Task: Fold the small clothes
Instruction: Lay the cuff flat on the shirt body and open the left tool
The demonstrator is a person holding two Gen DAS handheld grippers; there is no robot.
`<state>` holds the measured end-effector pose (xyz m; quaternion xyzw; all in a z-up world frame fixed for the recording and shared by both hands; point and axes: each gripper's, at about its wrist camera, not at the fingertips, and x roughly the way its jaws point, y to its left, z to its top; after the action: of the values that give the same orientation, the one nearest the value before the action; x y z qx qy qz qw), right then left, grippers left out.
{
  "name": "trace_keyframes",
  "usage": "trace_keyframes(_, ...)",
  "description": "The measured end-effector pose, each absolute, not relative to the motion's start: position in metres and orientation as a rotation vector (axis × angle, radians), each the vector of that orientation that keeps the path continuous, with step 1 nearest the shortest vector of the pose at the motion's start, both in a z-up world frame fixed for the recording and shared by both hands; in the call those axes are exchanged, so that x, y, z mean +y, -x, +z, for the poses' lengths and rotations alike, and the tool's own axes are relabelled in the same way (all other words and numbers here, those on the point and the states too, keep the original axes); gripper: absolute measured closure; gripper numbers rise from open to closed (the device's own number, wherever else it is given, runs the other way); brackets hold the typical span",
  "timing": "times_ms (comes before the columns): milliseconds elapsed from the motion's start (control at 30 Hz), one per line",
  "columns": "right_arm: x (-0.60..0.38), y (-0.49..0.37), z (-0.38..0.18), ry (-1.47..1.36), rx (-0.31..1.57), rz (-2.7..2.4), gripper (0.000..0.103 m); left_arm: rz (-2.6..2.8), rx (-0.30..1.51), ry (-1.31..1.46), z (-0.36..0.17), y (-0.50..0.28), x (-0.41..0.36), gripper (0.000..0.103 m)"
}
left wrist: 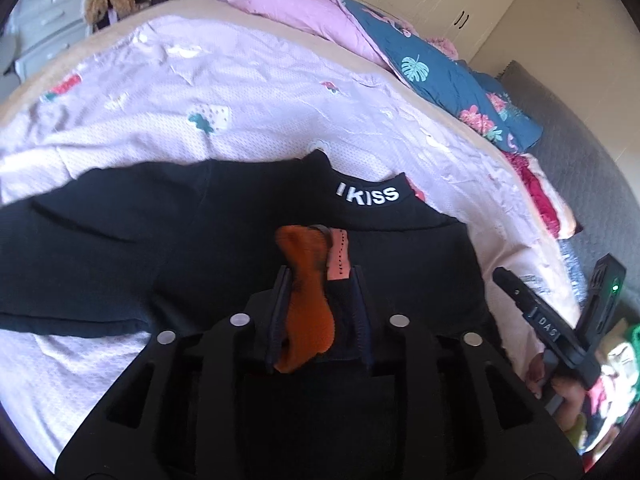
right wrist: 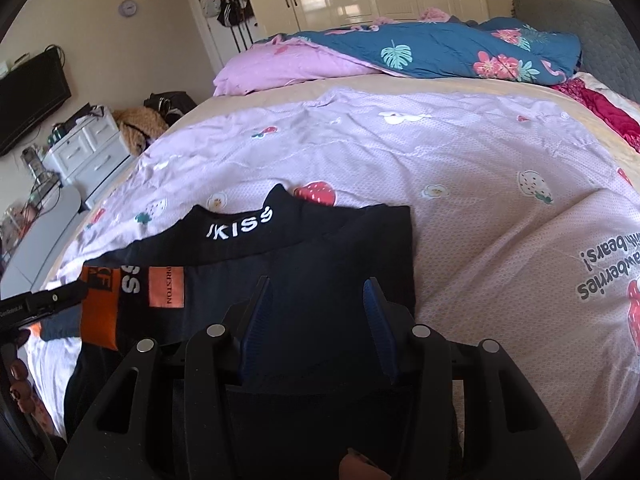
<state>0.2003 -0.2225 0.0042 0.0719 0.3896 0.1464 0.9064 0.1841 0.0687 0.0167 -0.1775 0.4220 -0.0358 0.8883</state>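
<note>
I have the black top point(right wrist: 304, 264) lying flat on the bed point(right wrist: 460, 168), collar away from me. My left gripper point(left wrist: 320, 280) is clenched on its orange-and-black edge point(left wrist: 308, 312), bunched between the fingers. My right gripper point(right wrist: 316, 304) hangs released over the body, fingers apart. I'd carry the pinched edge across level, keeping the fabric taut, and pin the far side with the right.

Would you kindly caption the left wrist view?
Left hand-held gripper pinching orange fabric above black "KISS" top.
</note>
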Motion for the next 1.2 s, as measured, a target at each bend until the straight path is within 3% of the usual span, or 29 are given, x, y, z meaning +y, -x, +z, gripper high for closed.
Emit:
trace_keyframes(200, -0.208, -0.200, -0.003, -0.082, 0.827, 0.323, 0.050, -0.022, 0.835, 0.311, 0.024, -0.177, 0.068, 0.074)
trace_keyframes(400, -0.198, -0.201, -0.016, -0.039, 0.877, 0.337, 0.046, -0.043, 0.921, 0.341, -0.002, -0.182, 0.061, 0.072)
trace_keyframes(533, -0.199, -0.204, -0.025, -0.028, 0.919, 0.321, 0.045, -0.019, 0.999, 0.348, -0.033, -0.184, 0.058, 0.060)
trace_keyframes(800, -0.205, -0.216, -0.051, -0.028, 1.033, 0.269, 0.043, 0.025, 1.014, 0.395, -0.050, -0.180, 0.071, 0.060)
trace_keyframes(900, -0.204, -0.214, -0.049, -0.041, 1.018, 0.293, 0.035, 0.023, 1.005, 0.418, -0.045, -0.175, 0.075, 0.060)
trace_keyframes(967, -0.203, -0.212, -0.046, -0.041, 1.003, 0.302, 0.032, 0.046, 1.006, 0.406, -0.043, -0.173, 0.078, 0.045)
trace_keyframes(1133, -0.202, -0.207, -0.034, -0.084, 0.948, 0.337, 0.011, 0.060, 0.992, 0.409, -0.032, -0.168, 0.083, 0.041)
trace_keyframes(1200, -0.202, -0.204, -0.029, -0.100, 0.926, 0.349, 0.008, 0.075, 0.970, 0.387, -0.024, -0.165, 0.084, 0.030)
